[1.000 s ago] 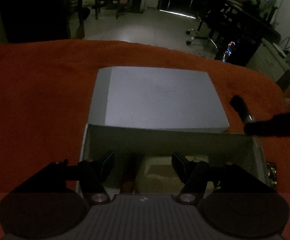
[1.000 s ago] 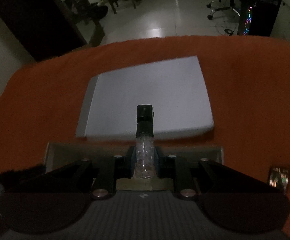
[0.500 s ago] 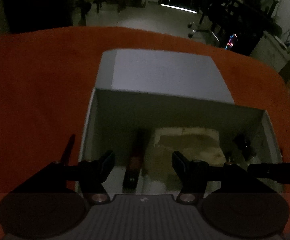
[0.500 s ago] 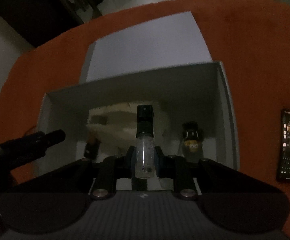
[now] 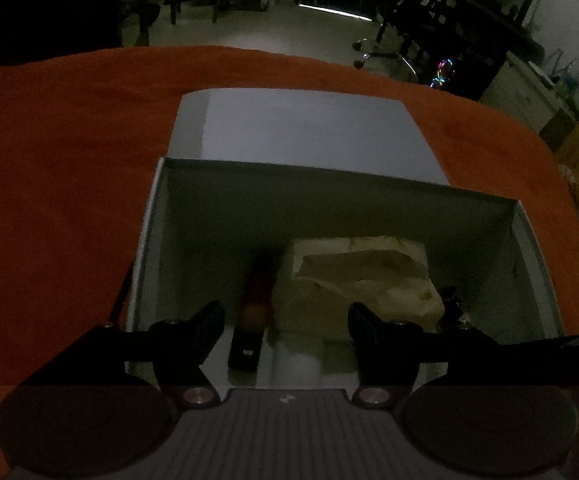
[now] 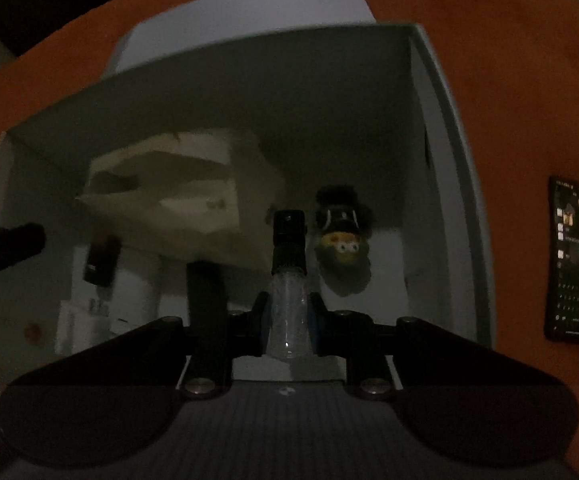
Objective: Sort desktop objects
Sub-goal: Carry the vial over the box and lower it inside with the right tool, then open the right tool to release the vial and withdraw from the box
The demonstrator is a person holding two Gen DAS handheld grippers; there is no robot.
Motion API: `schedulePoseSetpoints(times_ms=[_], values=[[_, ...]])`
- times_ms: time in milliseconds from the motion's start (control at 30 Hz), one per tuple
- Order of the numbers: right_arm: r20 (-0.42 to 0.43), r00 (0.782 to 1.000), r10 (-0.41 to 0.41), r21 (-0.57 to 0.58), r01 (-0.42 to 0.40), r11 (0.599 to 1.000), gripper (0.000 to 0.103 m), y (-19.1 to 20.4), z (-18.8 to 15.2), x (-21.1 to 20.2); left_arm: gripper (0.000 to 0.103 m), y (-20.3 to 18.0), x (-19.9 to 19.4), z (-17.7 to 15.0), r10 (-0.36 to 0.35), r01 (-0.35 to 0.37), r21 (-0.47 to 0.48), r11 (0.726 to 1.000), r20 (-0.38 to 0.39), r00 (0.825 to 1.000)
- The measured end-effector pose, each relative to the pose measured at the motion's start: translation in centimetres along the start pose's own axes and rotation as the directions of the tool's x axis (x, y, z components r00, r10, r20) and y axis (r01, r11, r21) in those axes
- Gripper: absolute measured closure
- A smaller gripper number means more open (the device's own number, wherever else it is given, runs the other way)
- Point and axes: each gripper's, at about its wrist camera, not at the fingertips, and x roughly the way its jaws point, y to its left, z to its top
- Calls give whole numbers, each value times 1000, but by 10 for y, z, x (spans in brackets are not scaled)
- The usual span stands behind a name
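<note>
An open grey box [image 5: 529,232] [image 6: 429,92] stands on the orange cloth. Inside lie a crumpled pale paper packet [image 5: 365,280] [image 6: 169,192], a dark stick-shaped item [image 5: 255,312] [image 6: 101,260] and a small dark toy with a yellow face [image 6: 341,240]. My right gripper [image 6: 288,316] is shut on a clear spray bottle with a black cap [image 6: 288,280], held low over the box interior. My left gripper [image 5: 285,320] is open and empty above the box's near side.
The box's grey lid [image 5: 301,128] [image 6: 241,20] lies flat just beyond the box. A lit phone [image 6: 573,260] lies on the cloth right of the box. Beyond the table are a floor, chairs and a desk with a monitor.
My right gripper has lowered the spray bottle further into the box; the box now fills its view. My left gripper stays open and has shifted only slightly over the box.
</note>
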Motion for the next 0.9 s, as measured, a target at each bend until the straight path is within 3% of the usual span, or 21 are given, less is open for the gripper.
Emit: schedulePoseSetpoints(times_ms=[300,700,900], values=[[-46,997,-58,-6,58,998,82,-6,-2,22,38,-3,4,0,1,-1,13,1000,-16,1000],[-119,990,-70,-14,69,998,81,-10,-10,37,34,-4,11,0,9,-9,2,1000,-35,999],[-188,979,-78,-21,75,997,69,-12,-13,44,34,-7,9,1,6,-5,4,1000,-31,1000]])
